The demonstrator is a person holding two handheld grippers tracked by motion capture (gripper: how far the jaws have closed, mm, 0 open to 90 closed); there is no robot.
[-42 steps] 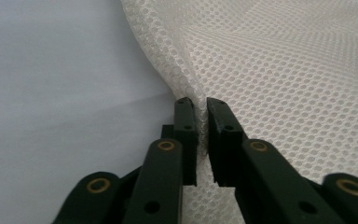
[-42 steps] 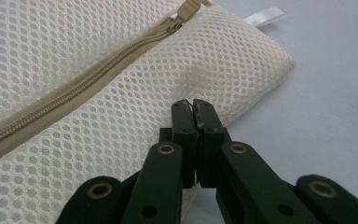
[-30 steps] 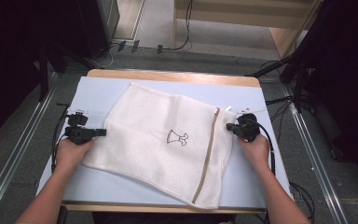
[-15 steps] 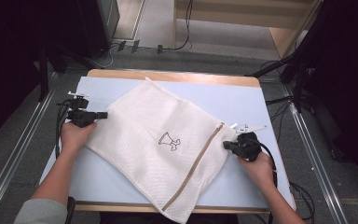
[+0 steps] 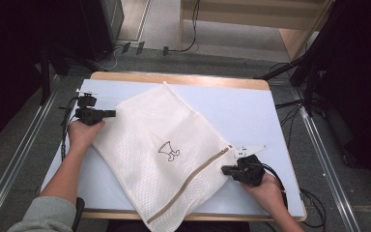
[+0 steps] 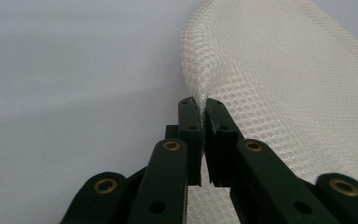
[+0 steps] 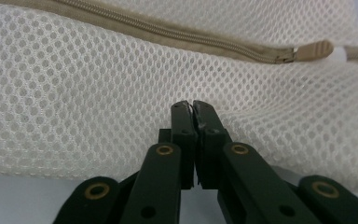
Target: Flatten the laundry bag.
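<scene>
Mesh laundry bag lies diagonally across the counter, overhanging its near edge. My left claw pinches its left-edge corner; my right claw pinches mesh beside the zipper, jaws just easing.

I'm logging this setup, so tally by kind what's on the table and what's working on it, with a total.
Mesh laundry bags: 1
Grippers: 2, the left gripper and the right gripper, each pinching the bag's mesh
Hands: 2, left hand and right hand
Total: 5
</scene>
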